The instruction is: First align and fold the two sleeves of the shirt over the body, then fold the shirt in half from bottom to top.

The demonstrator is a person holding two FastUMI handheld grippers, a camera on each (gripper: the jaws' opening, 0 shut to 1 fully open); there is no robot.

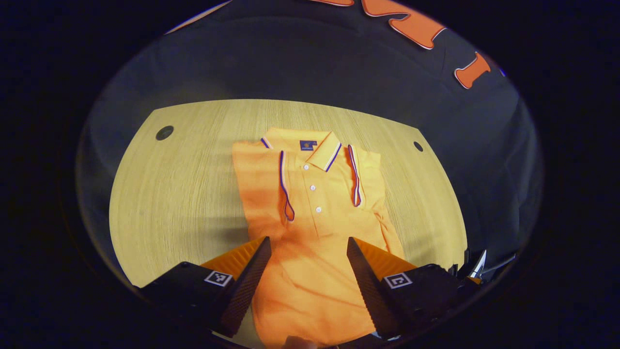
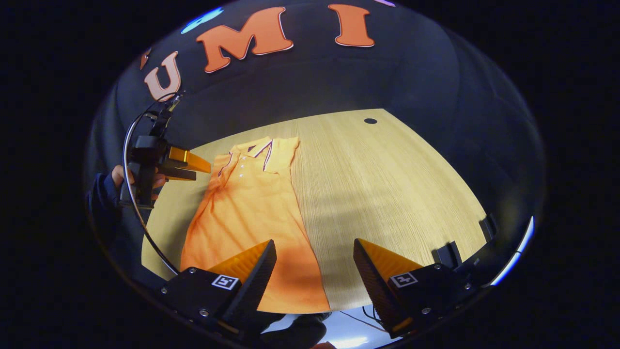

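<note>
The left gripper [image 1: 308, 247] is hovering with fingers apart over the near part of the orange polo shirt [image 1: 310, 213], lying sleeves-folded on the pale wooden counter [image 1: 184, 194]; the right gripper [image 2: 315, 249] is gaping over its right edge.

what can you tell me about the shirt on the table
The shirt is an orange polo of soft knit-looking fabric, lying flat and face up on the wooden table. Its collar has striped trim, with white buttons down the placket. Both sleeves are already folded in over the body, so it forms a narrow strip. The lower half is not yet folded. Neither tongs touch it.
</note>
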